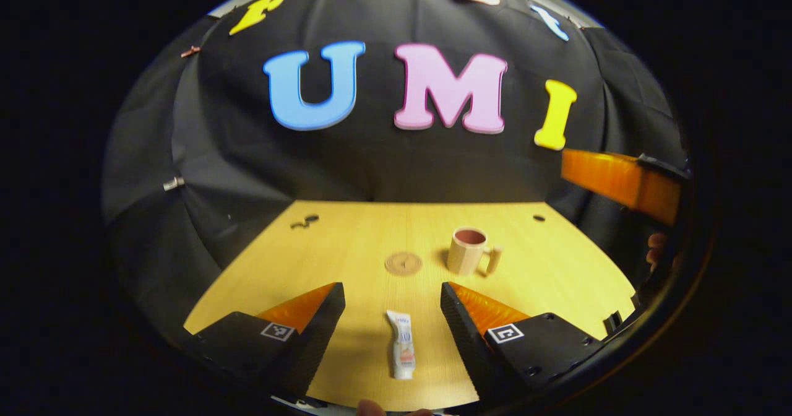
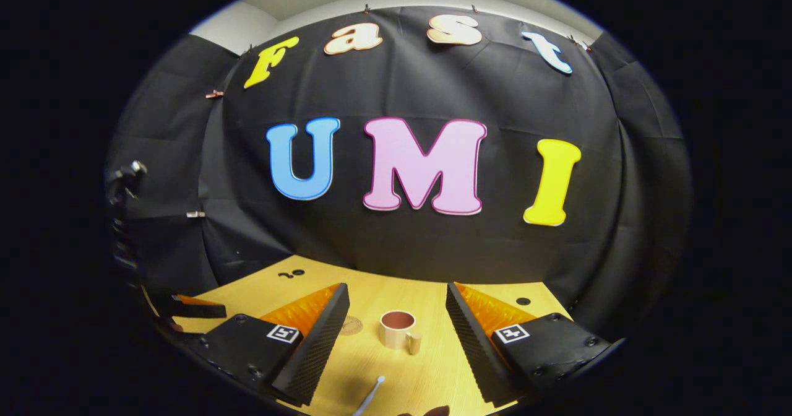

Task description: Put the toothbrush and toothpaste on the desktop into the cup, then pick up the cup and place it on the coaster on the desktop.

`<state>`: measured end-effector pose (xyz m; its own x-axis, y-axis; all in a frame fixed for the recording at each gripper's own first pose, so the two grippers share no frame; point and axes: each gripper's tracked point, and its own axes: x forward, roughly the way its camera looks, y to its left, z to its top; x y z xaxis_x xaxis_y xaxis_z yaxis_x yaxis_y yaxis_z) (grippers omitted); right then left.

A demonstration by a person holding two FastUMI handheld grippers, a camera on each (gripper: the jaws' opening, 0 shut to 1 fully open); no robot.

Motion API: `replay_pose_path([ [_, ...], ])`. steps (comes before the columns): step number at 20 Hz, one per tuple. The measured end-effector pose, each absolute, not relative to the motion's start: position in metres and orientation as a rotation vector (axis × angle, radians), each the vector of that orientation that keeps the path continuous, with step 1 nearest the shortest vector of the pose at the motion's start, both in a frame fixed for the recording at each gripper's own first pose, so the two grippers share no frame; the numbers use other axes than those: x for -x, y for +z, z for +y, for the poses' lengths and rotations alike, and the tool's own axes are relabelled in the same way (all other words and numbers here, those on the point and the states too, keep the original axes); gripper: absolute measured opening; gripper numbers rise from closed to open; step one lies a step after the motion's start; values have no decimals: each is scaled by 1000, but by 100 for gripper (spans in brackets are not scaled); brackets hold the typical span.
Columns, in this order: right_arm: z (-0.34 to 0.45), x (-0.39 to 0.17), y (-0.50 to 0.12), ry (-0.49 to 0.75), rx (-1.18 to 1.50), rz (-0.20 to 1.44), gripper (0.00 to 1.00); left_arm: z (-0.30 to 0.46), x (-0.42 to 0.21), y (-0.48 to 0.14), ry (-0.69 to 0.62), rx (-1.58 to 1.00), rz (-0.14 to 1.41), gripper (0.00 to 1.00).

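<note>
Pale wood made up the tabletop (image 1: 346, 242), which ran back to the black cloth wall. In the left gripper view the left tongs (image 1: 392, 298) were spread wide and held nothing, hanging above the near edge of the tabletop. Between their two fingers, apart from both, the toothpaste (image 1: 402, 345) lay flat close to the near edge, its length running from front to back. Farther in, about mid-tabletop, sat the round coaster (image 1: 403, 263), bare on top. Just to its right stood the cup (image 1: 467, 251), upright, its handle turned to the right and toward the near edge; what showed of its reddish inside held nothing. The cup and coaster were near each other but not touching.

In the right gripper view the right tongs (image 2: 397, 304) were likewise spread apart and empty. The cup (image 2: 396, 329) stood between their fingers farther off, upright, handle toward the camera, with the coaster (image 2: 351, 325) partly hidden behind the left finger. The toothbrush (image 2: 369, 396) lay at the near edge of the tabletop, only its white end and part of the handle showing.

At the right rim of the left gripper view, a finger of the other gripper and part of a hand (image 1: 656, 249) appeared.
</note>
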<state>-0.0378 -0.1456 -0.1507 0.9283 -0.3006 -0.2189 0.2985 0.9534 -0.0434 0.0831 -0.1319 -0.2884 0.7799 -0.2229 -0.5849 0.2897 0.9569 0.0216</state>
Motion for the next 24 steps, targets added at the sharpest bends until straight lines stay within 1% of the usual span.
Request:
replay_pose_path([
  [3, -157, 46, -189, -336, 3, 297, 97, -138, -82, -355, -296, -142, 791, 97],
  [7, -167, 60, -235, -361, -28, 390, 98, -138, -86, -416, -300, -242, 921, 94],
  [11, -171, 68, -267, -360, -42, 450, 97, -137, -90, -448, -286, -290, 998, 91],
  [12, -172, 70, -274, -362, -51, 464, 97, -138, -91, -453, -288, -295, 1011, 88],
  [15, -172, 75, -295, -367, -96, 519, 97, -140, -91, -468, -295, -308, 1051, 86],
  [16, -171, 77, -302, -365, -105, 538, 97, -144, -95, -467, -303, -300, 1042, 86],
  [17, -169, 77, -308, -360, -109, 554, 98, -146, -96, -469, -308, -300, 1046, 84],
  [18, -167, 78, -315, -358, -110, 575, 98, -148, -96, -470, -320, -295, 1047, 76],
  [19, -165, 79, -321, -353, -112, 596, 98, -152, -95, -471, -333, -285, 1055, 73],
  [20, -162, 80, -326, -347, -116, 620, 98, -151, -94, -471, -331, -277, 1064, 67],
  [22, -156, 80, -342, -339, -127, 684, 98, -153, -94, -473, -325, -255, 1079, 44],
  [23, -152, 80, -351, -334, -141, 723, 98, -153, -94, -472, -321, -242, 1083, 42],
  [24, -148, 82, -361, -332, -155, 764, 98, -151, -95, -470, -317, -233, 1085, 35],
])
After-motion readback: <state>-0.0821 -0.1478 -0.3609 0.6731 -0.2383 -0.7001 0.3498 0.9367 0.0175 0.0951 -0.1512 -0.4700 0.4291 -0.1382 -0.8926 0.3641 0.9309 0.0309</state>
